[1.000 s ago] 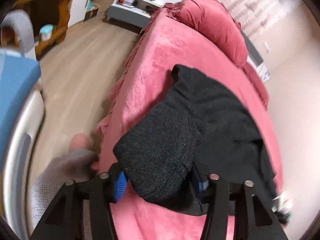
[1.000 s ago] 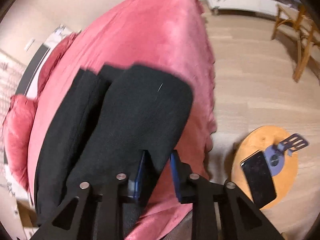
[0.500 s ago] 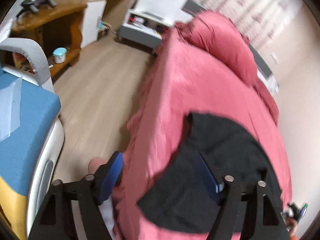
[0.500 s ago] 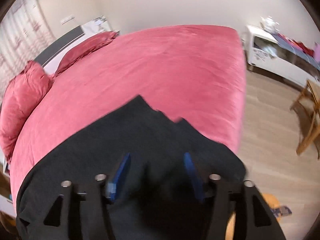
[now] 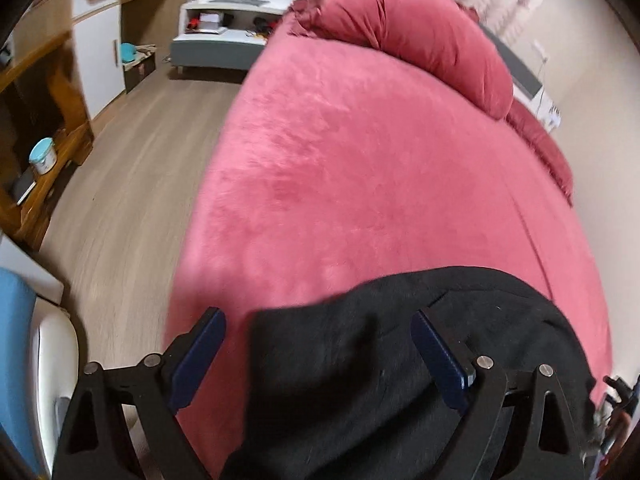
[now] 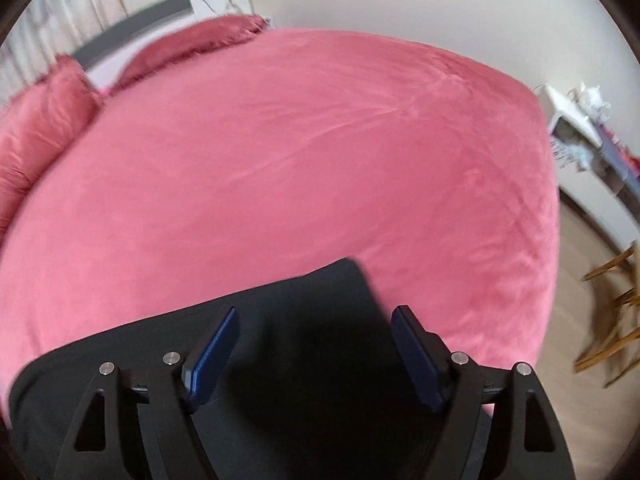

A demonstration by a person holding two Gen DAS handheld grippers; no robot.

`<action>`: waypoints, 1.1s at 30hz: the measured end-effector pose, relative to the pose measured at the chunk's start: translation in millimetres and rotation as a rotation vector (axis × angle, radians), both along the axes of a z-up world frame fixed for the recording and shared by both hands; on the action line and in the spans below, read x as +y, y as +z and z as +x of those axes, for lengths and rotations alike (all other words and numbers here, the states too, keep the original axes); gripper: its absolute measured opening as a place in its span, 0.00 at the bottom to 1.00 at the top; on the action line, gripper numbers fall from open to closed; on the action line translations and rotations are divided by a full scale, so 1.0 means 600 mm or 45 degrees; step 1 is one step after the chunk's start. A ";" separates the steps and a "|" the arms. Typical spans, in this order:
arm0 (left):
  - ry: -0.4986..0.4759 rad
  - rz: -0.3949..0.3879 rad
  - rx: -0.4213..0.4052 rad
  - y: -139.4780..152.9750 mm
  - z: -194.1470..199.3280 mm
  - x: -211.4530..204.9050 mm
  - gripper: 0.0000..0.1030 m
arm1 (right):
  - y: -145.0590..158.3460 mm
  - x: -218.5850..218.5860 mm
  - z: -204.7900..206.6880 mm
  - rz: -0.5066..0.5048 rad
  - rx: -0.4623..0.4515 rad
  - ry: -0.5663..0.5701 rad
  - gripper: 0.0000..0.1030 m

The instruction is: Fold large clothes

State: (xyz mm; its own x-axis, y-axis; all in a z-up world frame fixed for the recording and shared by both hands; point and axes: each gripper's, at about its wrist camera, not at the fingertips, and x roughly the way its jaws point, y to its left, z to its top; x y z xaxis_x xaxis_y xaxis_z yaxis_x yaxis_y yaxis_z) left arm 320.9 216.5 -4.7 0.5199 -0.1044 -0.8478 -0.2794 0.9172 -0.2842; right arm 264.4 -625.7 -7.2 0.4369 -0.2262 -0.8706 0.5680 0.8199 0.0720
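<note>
A black garment (image 5: 360, 360) lies on the near edge of a bed with a pink cover (image 5: 360, 160). My left gripper (image 5: 318, 344) is open above its near left part, holding nothing. In the right wrist view the same garment (image 6: 304, 312) lies flat with a corner pointing up the bed. My right gripper (image 6: 316, 340) is open above it and empty. The garment's near part is hidden under both grippers.
Pink pillows (image 5: 408, 28) lie at the head of the bed. Left of the bed is wood floor (image 5: 132, 168), a wooden shelf unit (image 5: 36, 128) and a low grey-white cabinet (image 5: 216, 36). A wooden chair (image 6: 612, 320) and a white unit (image 6: 588, 148) stand beyond the bed's right side.
Both grippers let go of the black garment and opened wide. The garment dropped flat on the bed, and both grippers pulled back toward the near edge.
</note>
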 end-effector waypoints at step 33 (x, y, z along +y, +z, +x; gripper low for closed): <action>0.011 0.454 -0.267 0.109 0.047 -0.067 0.40 | 0.120 -0.040 0.129 -0.165 -0.348 0.022 0.00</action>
